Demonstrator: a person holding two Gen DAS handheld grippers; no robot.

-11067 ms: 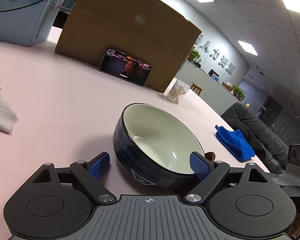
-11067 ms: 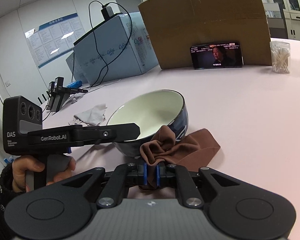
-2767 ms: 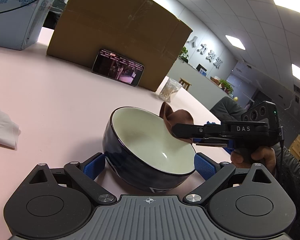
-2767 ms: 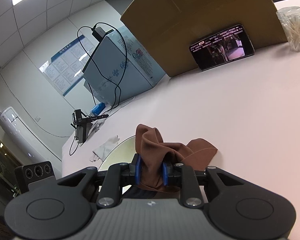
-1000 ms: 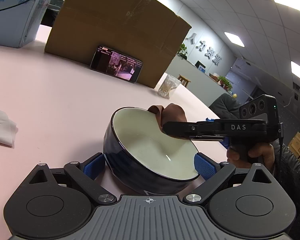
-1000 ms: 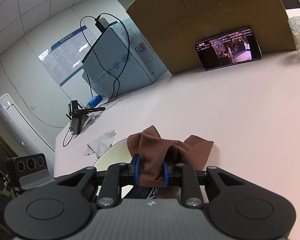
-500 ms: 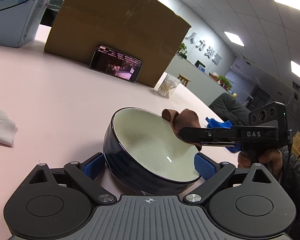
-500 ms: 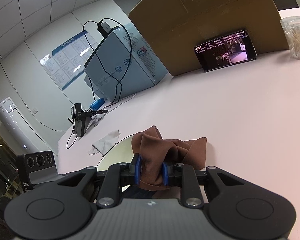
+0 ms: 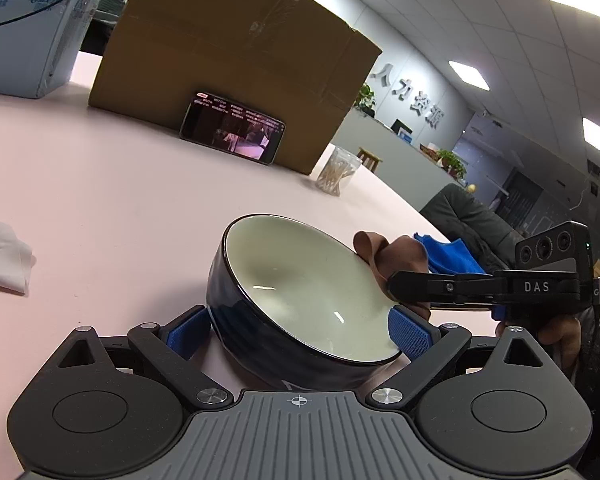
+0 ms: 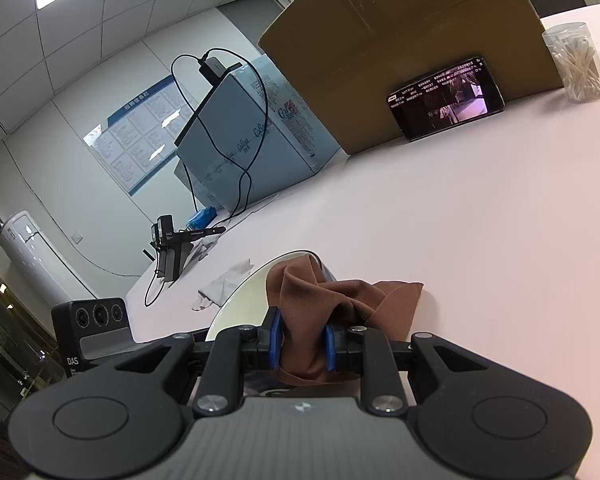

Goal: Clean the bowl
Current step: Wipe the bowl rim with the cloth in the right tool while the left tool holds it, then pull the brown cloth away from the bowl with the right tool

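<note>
Pale pink desk (image 9: 100, 208) carries a dark blue bowl (image 9: 260, 332) with a glossy cream, empty inside, tilted on its side between the spread blue pads of the left tool (image 9: 298, 330), which touch its walls. At its far rim, the right tool (image 10: 299, 344) is clamped on a bunched brown cloth (image 10: 332, 300). Farther back, a clear jar (image 9: 338, 174) holds cotton swabs.

Left hand-held gripper (image 9: 298, 330): black linkage arms, silver screws, blue ribbed pads (image 9: 410, 336), grey grooved base. Right hand-held gripper (image 10: 300, 344): same build, "DAS" marking, three-lens camera block. Bare-skinned hand (image 9: 556, 340), dark sleeve.
</note>
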